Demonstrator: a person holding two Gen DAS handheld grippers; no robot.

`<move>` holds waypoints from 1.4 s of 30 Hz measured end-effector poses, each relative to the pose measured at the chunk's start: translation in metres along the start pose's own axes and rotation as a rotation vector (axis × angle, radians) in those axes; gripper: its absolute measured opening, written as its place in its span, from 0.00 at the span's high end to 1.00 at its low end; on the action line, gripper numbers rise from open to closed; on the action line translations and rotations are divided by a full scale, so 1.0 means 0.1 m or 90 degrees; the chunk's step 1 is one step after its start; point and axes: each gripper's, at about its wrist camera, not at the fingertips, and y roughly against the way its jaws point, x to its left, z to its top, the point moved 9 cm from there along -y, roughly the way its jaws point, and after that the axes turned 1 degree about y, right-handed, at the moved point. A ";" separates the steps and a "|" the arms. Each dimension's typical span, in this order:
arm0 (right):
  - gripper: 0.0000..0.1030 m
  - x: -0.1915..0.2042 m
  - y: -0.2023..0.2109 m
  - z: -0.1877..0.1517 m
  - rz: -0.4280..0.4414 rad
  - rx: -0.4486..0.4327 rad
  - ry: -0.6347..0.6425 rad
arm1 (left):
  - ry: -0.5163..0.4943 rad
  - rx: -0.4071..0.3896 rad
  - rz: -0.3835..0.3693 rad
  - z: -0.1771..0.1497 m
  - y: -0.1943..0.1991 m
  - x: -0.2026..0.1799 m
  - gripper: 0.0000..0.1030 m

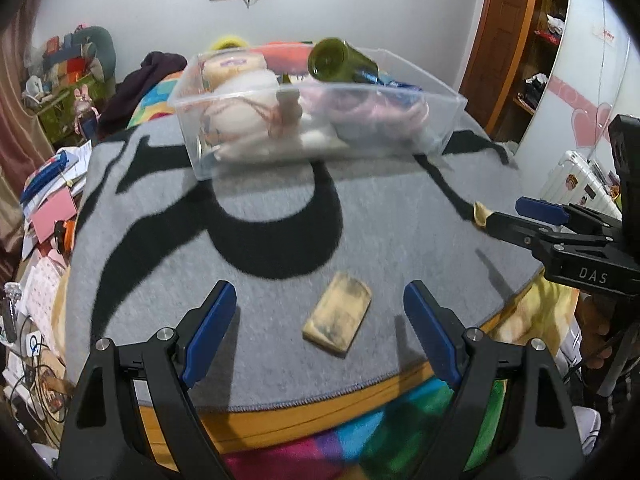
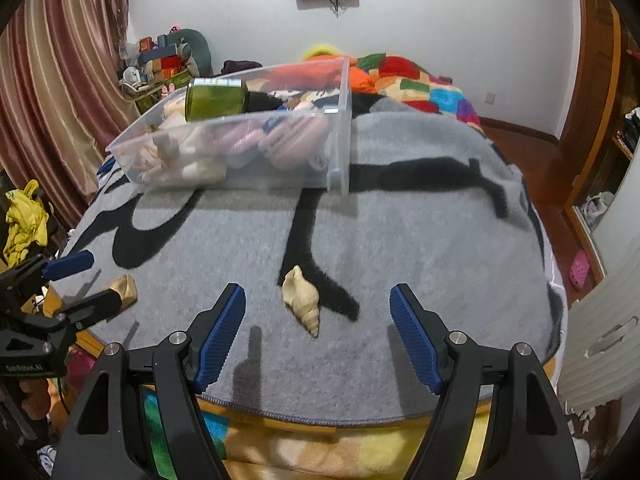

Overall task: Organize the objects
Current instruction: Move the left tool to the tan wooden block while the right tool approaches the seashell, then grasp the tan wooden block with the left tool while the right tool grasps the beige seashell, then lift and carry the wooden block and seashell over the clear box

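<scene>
A tan rectangular block [image 1: 338, 314] lies on the grey mat [image 1: 400, 220], just ahead of my left gripper [image 1: 318, 292], which is open and spans it without touching. A cream spiral shell [image 2: 300, 298] lies on the mat [image 2: 440, 240] between the fingers of my right gripper [image 2: 318, 294], also open and empty. Each gripper shows in the other's view: the right gripper [image 1: 504, 212] at the right edge, the left gripper [image 2: 92, 284] at the left beside the block [image 2: 124, 290]. Farther back, a clear plastic box [image 1: 440, 128] [image 2: 340, 152] holds soft toys, with a green bottle [image 1: 340, 60] [image 2: 216, 98] lying across its top.
The mat covers a bed with a colourful quilt [image 2: 420, 80]; its near edge is right under my grippers. Clutter of papers and boxes [image 1: 52, 184] fills the left side, a white suitcase [image 1: 576, 176] stands at the right, and a curtain [image 2: 60, 100] hangs far left.
</scene>
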 end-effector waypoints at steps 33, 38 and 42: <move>0.83 0.00 -0.10 -0.04 -0.026 -0.002 -0.005 | -0.015 -0.039 0.066 -0.04 -0.01 0.05 0.77; 0.83 0.00 -0.04 0.02 -0.028 -0.011 0.002 | 0.001 -0.043 0.057 0.02 0.03 0.10 0.77; 0.83 0.00 0.01 0.10 -0.030 -0.020 0.007 | 0.007 -0.056 0.054 0.09 0.09 0.12 0.77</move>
